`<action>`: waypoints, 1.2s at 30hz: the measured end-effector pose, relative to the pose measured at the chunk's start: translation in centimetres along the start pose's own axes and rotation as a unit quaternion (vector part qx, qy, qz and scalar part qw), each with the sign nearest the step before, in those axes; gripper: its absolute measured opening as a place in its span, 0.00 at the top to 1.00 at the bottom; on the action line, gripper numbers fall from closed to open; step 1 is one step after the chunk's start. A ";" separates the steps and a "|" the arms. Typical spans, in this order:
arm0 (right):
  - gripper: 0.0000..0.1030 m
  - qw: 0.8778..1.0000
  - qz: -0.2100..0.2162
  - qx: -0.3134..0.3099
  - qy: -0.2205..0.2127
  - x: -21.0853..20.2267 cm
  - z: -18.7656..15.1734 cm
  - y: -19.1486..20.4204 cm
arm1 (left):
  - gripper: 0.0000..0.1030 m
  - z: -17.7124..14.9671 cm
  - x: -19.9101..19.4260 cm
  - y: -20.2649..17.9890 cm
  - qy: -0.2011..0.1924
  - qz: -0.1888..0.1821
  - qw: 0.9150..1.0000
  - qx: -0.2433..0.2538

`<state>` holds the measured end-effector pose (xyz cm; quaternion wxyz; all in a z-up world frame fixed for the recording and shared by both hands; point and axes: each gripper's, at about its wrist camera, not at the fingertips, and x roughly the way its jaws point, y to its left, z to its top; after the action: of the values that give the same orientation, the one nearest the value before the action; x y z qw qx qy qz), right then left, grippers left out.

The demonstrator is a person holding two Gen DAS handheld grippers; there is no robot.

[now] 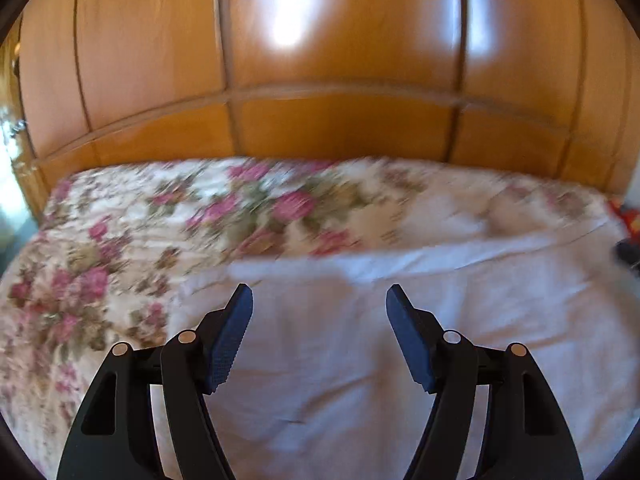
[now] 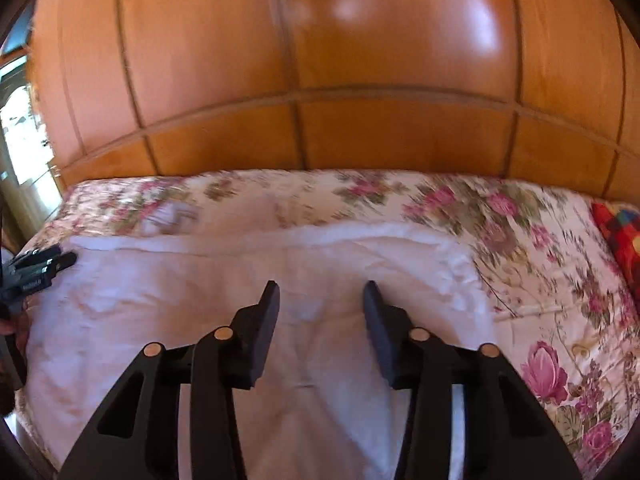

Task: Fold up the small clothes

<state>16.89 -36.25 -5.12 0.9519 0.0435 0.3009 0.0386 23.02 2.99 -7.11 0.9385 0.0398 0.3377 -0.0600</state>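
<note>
Both sets of jaws stood apart with nothing between them: the left gripper [image 1: 319,294] was spread wide, the right gripper [image 2: 321,290] more narrowly, and each hung over the same white garment [image 1: 360,360] without its pads touching the cloth. There was one garment, spread flat and a little wrinkled on one floral bedspread [image 1: 120,240], and one wooden headboard [image 1: 340,60] of glossy panels rose behind the bed. Two grippers were counted in all, each with two dark fingers [image 1: 230,332]. The left wrist view showed the garment's left edge, where the cloth ended against the pink roses of the bedspread, and only a blurred sliver of red and a dark shape at its far right border. The right wrist view showed the garment's right edge and far right corner, a colourful patchwork cushion [image 2: 618,236] lying at the right side of the bed, and the left gripper seen from the side at the frame's left border, above the garment's left part. Both views were smeared by motion blur, so fine detail of the cloth could not be told.
</note>
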 end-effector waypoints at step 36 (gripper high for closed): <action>0.83 0.999 0.001 0.040 0.013 4.5 -0.8 -2.5 | 0.15 -3.6 -4.0 3.2 -0.027 -0.020 0.994 -0.100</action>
<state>20.24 -38.23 -8.64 0.9453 0.0818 0.3146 0.0280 18.17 6.95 -7.24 0.9451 -0.0629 0.3175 -0.0457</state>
